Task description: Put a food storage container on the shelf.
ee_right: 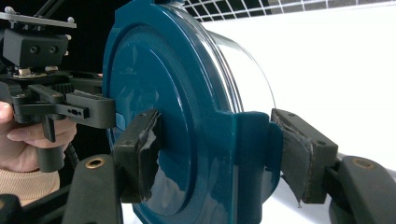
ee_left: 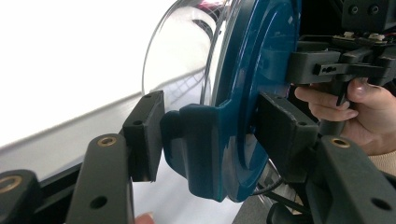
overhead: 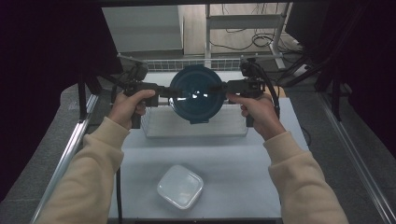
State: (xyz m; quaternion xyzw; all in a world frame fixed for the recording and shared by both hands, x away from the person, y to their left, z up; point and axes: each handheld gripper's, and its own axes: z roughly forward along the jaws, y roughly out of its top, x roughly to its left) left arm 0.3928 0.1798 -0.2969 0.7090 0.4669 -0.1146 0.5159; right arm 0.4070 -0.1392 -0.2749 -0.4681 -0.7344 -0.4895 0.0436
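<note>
Fingers of both grippers clamped on one round clear glass container with a teal plastic clip lid (overhead: pixel 195 93), held between them above the table.

Left gripper (overhead: pixel 175 91): black pads (ee_left: pixel 144 133) pressed on the lid's left clip tab, one pad on the lid face, the other on the glass side. Right gripper (overhead: pixel 219 87): pads (ee_right: pixel 137 151) likewise straddling the opposite tab. Container lifted over a clear rectangular tray (overhead: pixel 196 127); white square lidded box (overhead: pixel 180 185) well apart at the white table's (overhead: pixel 243 163) near edge.
</note>
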